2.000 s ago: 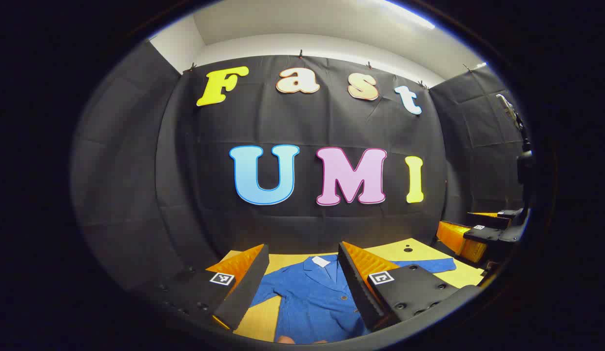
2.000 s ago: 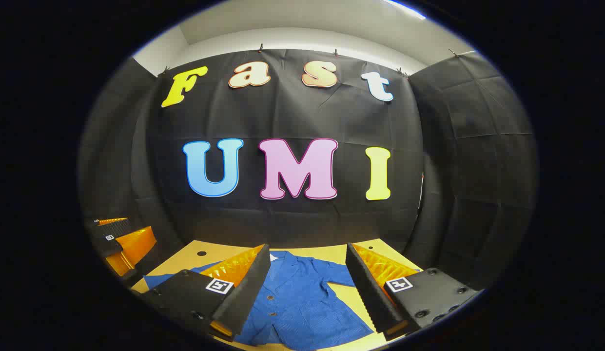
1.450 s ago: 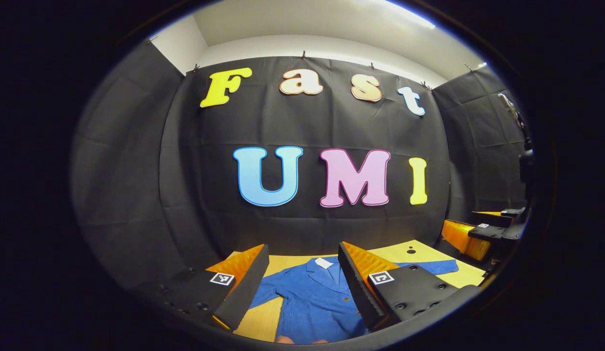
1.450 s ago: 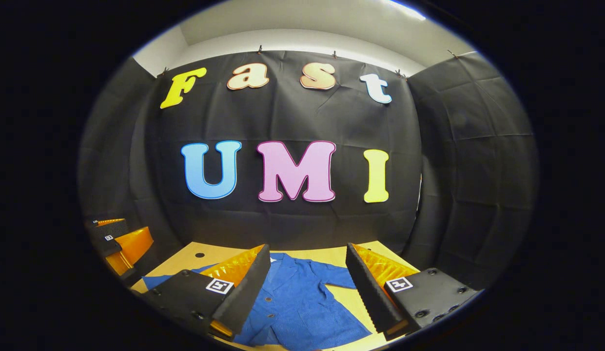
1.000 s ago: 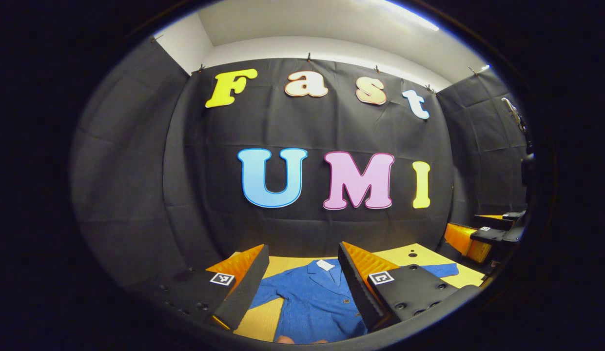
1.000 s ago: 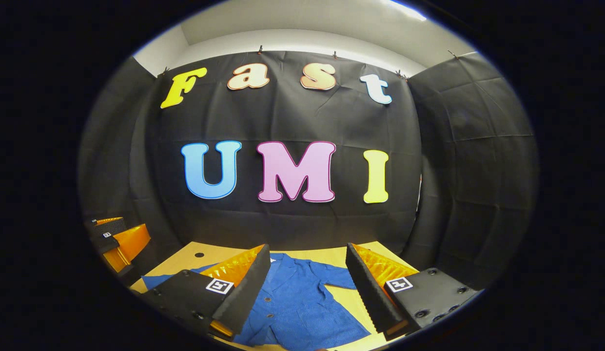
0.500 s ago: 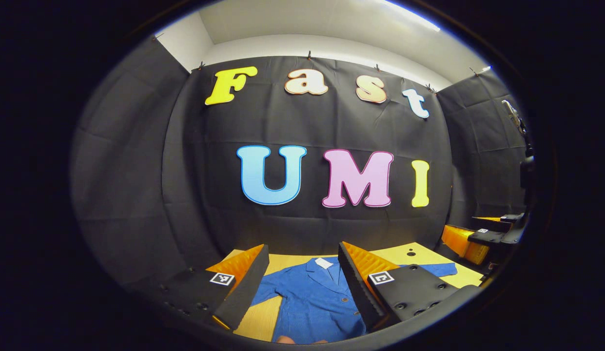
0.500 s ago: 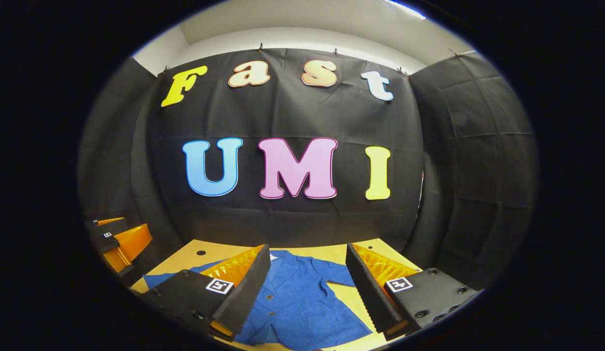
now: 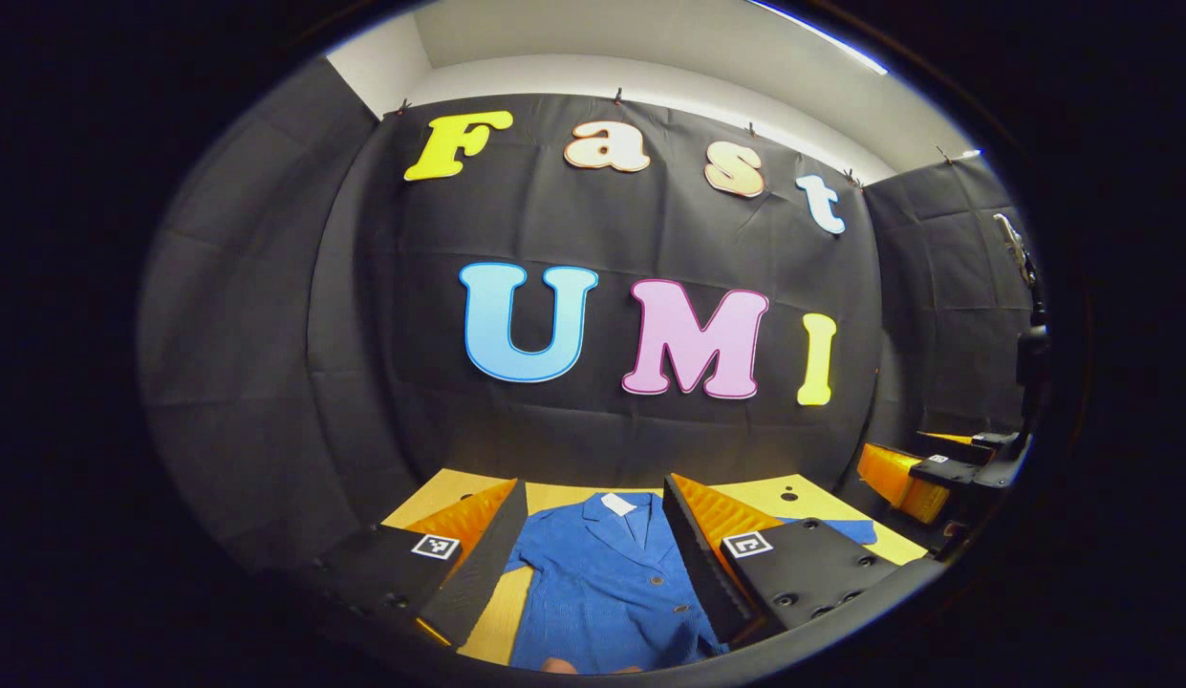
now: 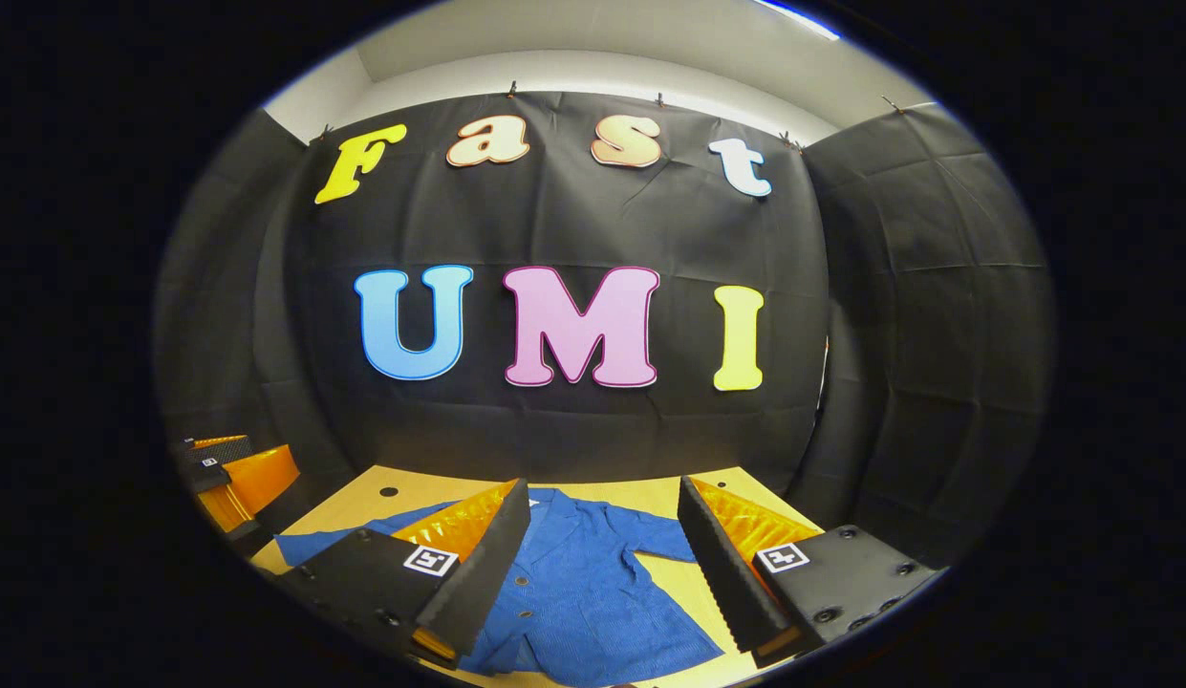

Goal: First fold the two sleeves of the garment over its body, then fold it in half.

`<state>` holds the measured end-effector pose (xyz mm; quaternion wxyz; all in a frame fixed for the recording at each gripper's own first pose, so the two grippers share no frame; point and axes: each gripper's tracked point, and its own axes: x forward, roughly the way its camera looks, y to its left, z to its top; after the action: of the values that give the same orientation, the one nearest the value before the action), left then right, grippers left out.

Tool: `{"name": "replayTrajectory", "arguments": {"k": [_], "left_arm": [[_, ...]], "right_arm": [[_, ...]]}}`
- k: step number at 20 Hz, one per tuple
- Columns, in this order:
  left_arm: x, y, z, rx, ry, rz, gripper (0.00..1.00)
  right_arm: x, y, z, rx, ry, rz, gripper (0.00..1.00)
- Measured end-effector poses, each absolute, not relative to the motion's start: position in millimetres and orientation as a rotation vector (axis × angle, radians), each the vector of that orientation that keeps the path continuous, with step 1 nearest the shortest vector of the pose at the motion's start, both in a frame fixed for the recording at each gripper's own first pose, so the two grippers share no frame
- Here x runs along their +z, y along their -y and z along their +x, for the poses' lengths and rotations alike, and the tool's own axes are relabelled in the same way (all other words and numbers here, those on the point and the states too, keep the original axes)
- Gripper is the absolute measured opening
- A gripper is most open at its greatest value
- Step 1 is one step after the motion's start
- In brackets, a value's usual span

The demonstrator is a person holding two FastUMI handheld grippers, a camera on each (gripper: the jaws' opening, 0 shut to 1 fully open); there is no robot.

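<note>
On the table [image 9: 817, 497], jacket [image 9: 602, 583] collar points wallward.

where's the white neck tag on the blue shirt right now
In the left gripper view, the small white neck tag sits at the collar of the blue button-up shirt, at its far end, between the open left claw's fingers.

garment [image 9: 597, 583] flat on table [image 9: 822, 502], wall [image 9: 593, 420] behind
</note>
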<state>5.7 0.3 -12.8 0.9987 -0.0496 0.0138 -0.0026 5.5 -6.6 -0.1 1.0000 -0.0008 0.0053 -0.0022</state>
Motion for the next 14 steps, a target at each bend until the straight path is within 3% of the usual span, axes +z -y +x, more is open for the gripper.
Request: {"name": "replayTrajectory", "arguments": {"k": [14], "left_arm": [[-15.8,1.7,18.5,0.015,-0.042,-0.078,0.82]], "right_arm": [[-21.5,3.8,30.6,0.045,-0.078,0.052,0.98]]}}
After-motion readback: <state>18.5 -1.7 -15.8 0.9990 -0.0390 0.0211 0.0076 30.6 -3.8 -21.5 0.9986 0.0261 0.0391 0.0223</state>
